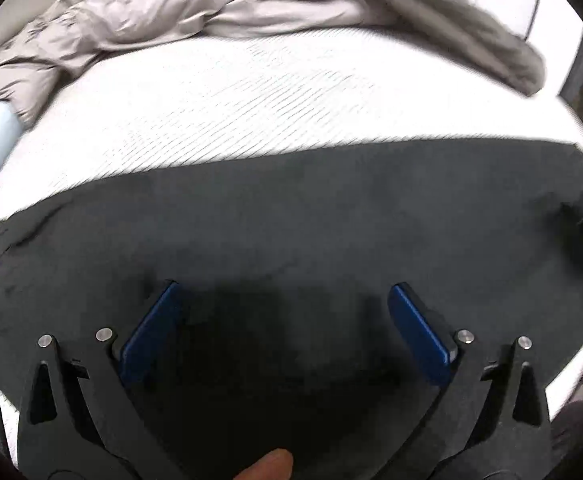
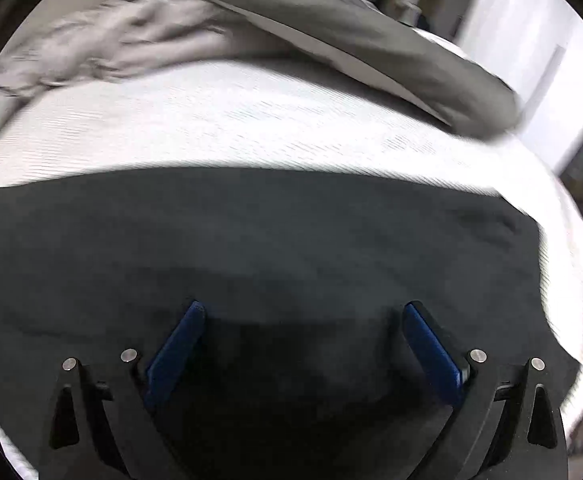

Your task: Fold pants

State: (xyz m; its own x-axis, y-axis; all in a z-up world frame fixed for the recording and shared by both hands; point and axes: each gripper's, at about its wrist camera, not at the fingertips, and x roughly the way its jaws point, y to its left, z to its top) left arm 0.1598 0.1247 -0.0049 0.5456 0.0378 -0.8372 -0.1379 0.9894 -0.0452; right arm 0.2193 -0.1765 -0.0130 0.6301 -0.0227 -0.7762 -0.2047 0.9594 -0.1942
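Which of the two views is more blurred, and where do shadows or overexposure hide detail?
Right wrist view: more motion blur, smearing the grey bedding. Both views: the white mattress is nearly overexposed, and the black pants go almost featureless in shadow between each open hand-held gripper's fingers. Fisheye bends edges.

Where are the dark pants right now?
The dark grey fabric pants lie spread flat on the white ribbed mattress, filling the lower half of both wrist views beneath the open left gripper and right gripper; a crumpled beige garment lies beyond.
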